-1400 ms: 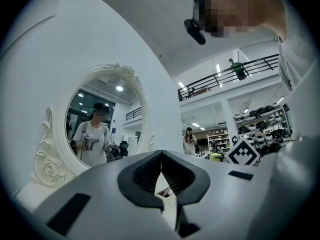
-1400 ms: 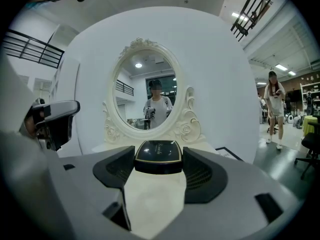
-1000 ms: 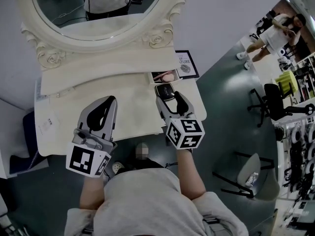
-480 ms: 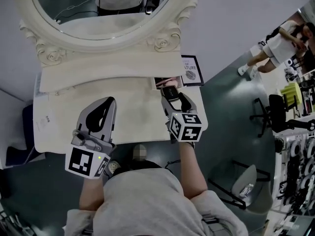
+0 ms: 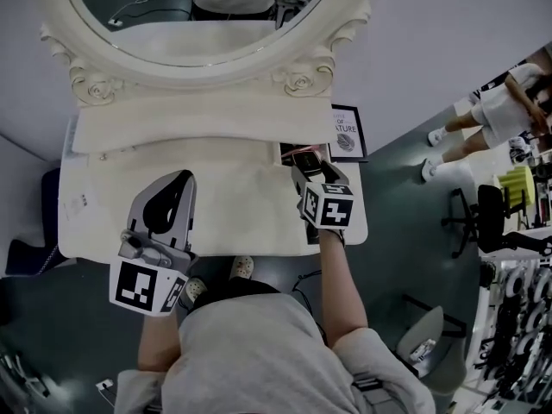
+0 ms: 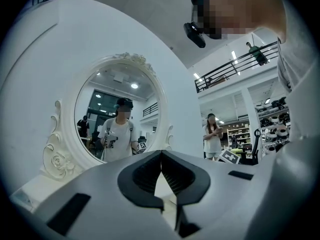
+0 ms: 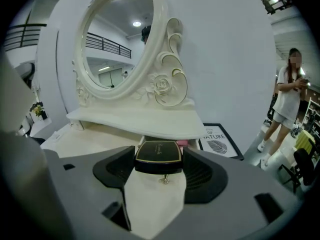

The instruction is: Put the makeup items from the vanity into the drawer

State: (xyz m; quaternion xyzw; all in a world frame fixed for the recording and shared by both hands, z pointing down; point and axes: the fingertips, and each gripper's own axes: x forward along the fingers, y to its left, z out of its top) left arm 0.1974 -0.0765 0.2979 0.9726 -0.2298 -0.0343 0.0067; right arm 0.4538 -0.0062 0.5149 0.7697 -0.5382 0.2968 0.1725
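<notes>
A black compact with a gold rim [image 7: 158,156] sits between the jaws of my right gripper [image 7: 159,170], which is shut on it. In the head view the right gripper [image 5: 307,169] holds the compact [image 5: 304,159] at the mouth of a small open drawer [image 5: 285,150] under the vanity's shelf. Something pink [image 7: 181,143] lies in the drawer just behind the compact. My left gripper [image 5: 183,181] hovers over the left half of the white vanity top [image 5: 233,205]. Its jaws [image 6: 161,156] are shut with nothing between them.
An oval mirror in a carved white frame [image 5: 297,74] stands at the back of the vanity. A framed print [image 5: 347,133] leans by the wall to the right of the drawer. A person [image 5: 504,115] stands on the floor at the far right, near chairs.
My right gripper has carried the compact forward, from over the vanity top up to the open drawer. The left gripper has stayed where it was, still shut.
</notes>
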